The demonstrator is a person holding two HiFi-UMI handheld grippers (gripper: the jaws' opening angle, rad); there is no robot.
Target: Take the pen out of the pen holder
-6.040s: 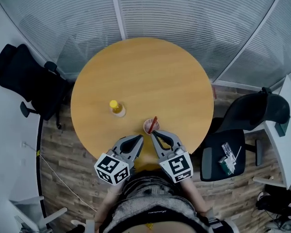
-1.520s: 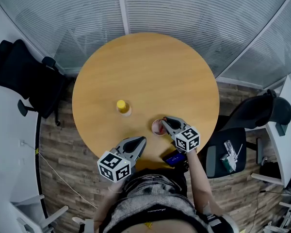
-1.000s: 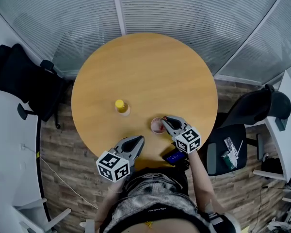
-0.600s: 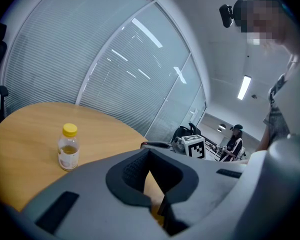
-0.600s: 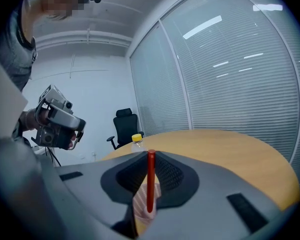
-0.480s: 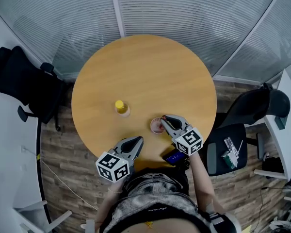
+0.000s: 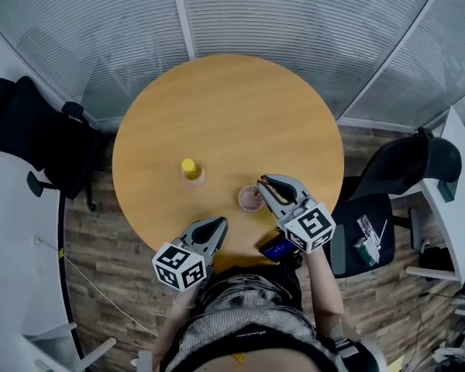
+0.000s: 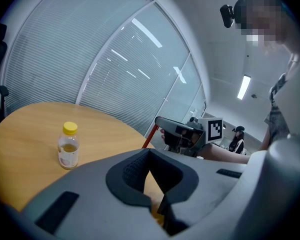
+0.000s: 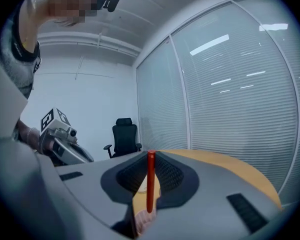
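A red pen (image 9: 150, 181) stands upright between the pads of my right gripper (image 9: 147, 200), which is shut on it. The pen's lower end hangs just above the pink pen holder (image 9: 141, 223). In the head view the holder (image 7: 250, 198) stands near the round table's front edge, with my right gripper (image 7: 266, 186) raised over its right side. From the left gripper view the pen (image 8: 149, 137) slants down from the right gripper's tip. My left gripper (image 7: 219, 225) rests shut and empty at the front edge, left of the holder.
A small yellow-capped bottle (image 7: 190, 169) stands left of the holder, also in the left gripper view (image 8: 68, 146). Black office chairs (image 7: 31, 130) (image 7: 407, 177) flank the wooden table (image 7: 225, 115). Glass walls with blinds curve behind it. A blue object (image 7: 279, 248) lies below the front edge.
My right gripper has risen with the red pen, lifting it up from the pink holder; its marker cube looks larger in the head view. The left gripper has stayed put.
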